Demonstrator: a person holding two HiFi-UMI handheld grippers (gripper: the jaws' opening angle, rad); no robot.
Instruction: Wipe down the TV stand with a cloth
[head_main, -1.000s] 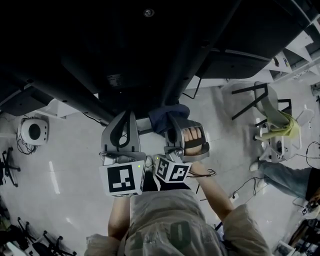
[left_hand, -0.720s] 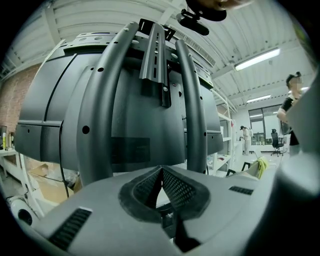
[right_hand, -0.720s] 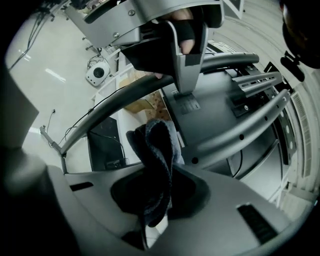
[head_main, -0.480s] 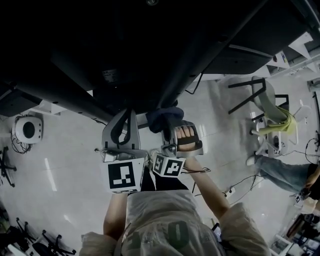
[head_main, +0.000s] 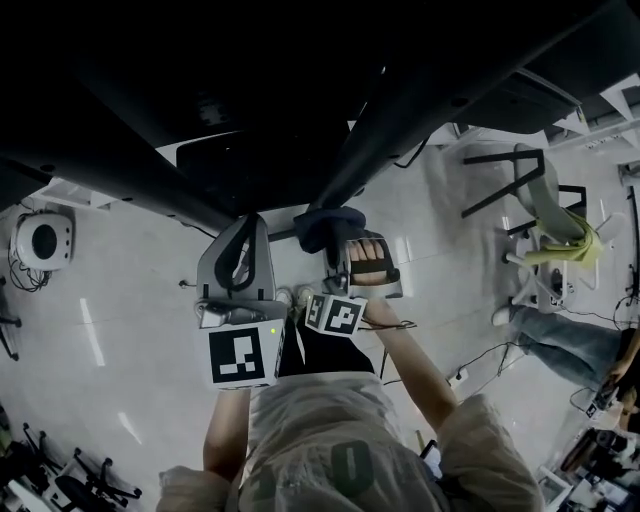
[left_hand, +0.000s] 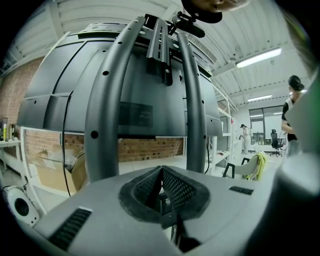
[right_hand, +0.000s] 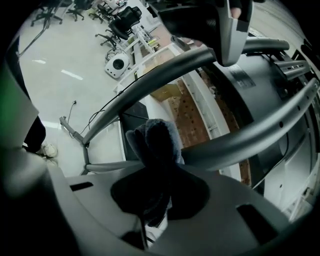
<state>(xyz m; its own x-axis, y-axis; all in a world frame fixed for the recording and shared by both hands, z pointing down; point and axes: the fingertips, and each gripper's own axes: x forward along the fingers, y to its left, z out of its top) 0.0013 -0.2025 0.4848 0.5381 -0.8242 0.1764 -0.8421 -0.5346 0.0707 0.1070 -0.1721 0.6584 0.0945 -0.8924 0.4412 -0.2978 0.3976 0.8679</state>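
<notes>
The TV stand (head_main: 400, 110) is a dark frame of sloping tubes that fills the top of the head view. My right gripper (head_main: 340, 250) is shut on a dark blue cloth (head_main: 330, 225), which is bunched against the lower end of a stand tube. In the right gripper view the cloth (right_hand: 157, 142) sticks out of the jaws in front of two grey tubes (right_hand: 165, 70). My left gripper (head_main: 250, 228) sits just left of it, shut and empty. In the left gripper view its pads (left_hand: 172, 187) meet, facing the grey tubes (left_hand: 102, 100) and the TV's back (left_hand: 65, 85).
A chair with a yellow-green cloth (head_main: 560, 245) stands at the right, with a person's legs (head_main: 560, 340) below it. A white round device (head_main: 40, 240) lies on the floor at the left. Cables (head_main: 480, 365) trail on the tiles. Office chair bases (head_main: 70, 485) sit bottom left.
My right gripper and the cloth have crept slightly up and left along the stand's tube. The left gripper stays shut beside it. The head view has tilted a little.
</notes>
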